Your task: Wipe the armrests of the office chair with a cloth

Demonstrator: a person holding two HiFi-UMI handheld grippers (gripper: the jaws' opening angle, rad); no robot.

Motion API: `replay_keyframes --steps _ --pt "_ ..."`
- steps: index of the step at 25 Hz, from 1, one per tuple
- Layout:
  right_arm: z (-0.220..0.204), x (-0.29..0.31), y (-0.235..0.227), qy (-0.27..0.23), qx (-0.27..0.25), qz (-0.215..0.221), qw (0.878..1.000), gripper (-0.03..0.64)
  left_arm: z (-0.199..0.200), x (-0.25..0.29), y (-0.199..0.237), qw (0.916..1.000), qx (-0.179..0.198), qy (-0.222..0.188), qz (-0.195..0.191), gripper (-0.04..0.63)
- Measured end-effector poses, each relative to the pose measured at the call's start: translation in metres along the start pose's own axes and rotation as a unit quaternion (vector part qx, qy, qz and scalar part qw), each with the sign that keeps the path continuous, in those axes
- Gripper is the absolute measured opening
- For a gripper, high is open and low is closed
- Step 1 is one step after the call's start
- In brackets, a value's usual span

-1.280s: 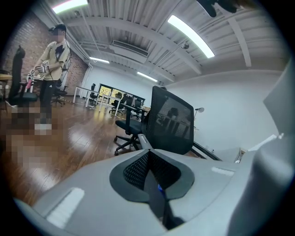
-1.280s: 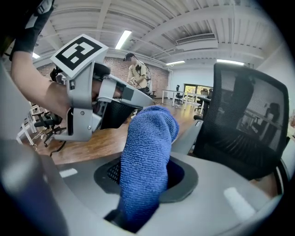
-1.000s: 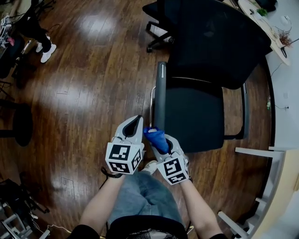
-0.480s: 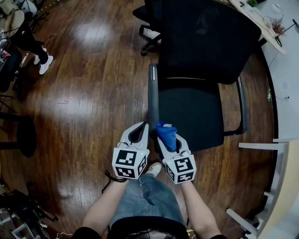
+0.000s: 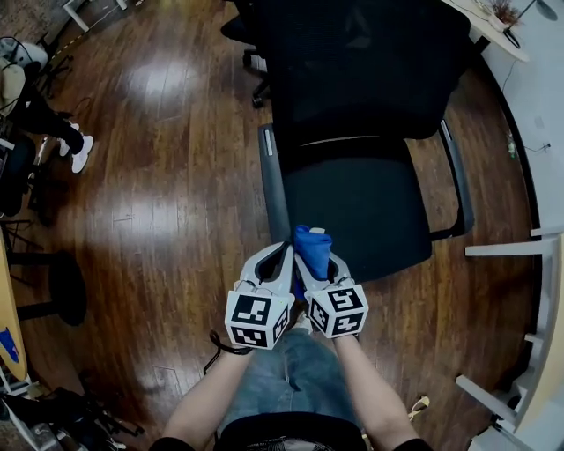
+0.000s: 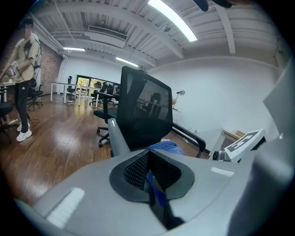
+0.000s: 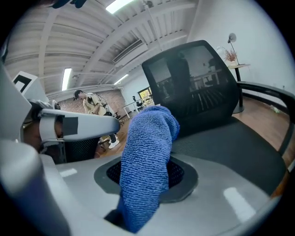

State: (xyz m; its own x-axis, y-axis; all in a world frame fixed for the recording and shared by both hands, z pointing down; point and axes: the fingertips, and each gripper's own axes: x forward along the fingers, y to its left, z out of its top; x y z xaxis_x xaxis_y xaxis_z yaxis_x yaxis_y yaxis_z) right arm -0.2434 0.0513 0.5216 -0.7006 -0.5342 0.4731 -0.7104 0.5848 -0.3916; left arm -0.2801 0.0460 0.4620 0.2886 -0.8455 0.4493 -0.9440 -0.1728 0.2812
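Note:
The black office chair (image 5: 352, 106) stands in front of me, its grey left armrest (image 5: 271, 181) and dark right armrest (image 5: 456, 176) on either side of the seat (image 5: 361, 207). My right gripper (image 5: 317, 257) is shut on a blue cloth (image 5: 311, 245) that sticks up past its tips, just above the seat's front edge. In the right gripper view the blue cloth (image 7: 150, 152) fills the jaws. My left gripper (image 5: 280, 255) is shut, close beside the right one near the left armrest's front end. The left gripper view shows the left armrest (image 6: 117, 138) straight ahead.
A second black chair (image 5: 242, 35) stands behind this one. A person's legs and white shoes (image 5: 77, 151) are at far left, with a black stool (image 5: 66, 291) nearer. A desk (image 5: 493, 22) and white frame (image 5: 529, 264) line the right side. The floor is wood.
Both grippers have drawn closer together and now sit side by side at the seat's front edge. The chair has shifted toward the middle of the view. The cloth stays held.

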Motion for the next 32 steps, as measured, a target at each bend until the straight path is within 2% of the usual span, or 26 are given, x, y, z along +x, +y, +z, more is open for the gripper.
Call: replay_keyframes --steps 6,25,32 --pt "0.012 0.018 -0.014 0.001 0.012 -0.002 1.000 0.137 0.009 0.017 0.007 0.9999 0.006 0.008 -0.006 0.005" --pt "0.078 0.102 -0.036 0.011 -0.007 -0.005 1.000 0.137 0.049 0.077 0.063 0.9990 0.016 0.038 -0.014 0.005" --pt "0.105 0.132 -0.046 0.015 -0.028 -0.014 0.999 0.137 0.064 0.087 0.082 0.9989 0.016 0.039 -0.019 0.005"
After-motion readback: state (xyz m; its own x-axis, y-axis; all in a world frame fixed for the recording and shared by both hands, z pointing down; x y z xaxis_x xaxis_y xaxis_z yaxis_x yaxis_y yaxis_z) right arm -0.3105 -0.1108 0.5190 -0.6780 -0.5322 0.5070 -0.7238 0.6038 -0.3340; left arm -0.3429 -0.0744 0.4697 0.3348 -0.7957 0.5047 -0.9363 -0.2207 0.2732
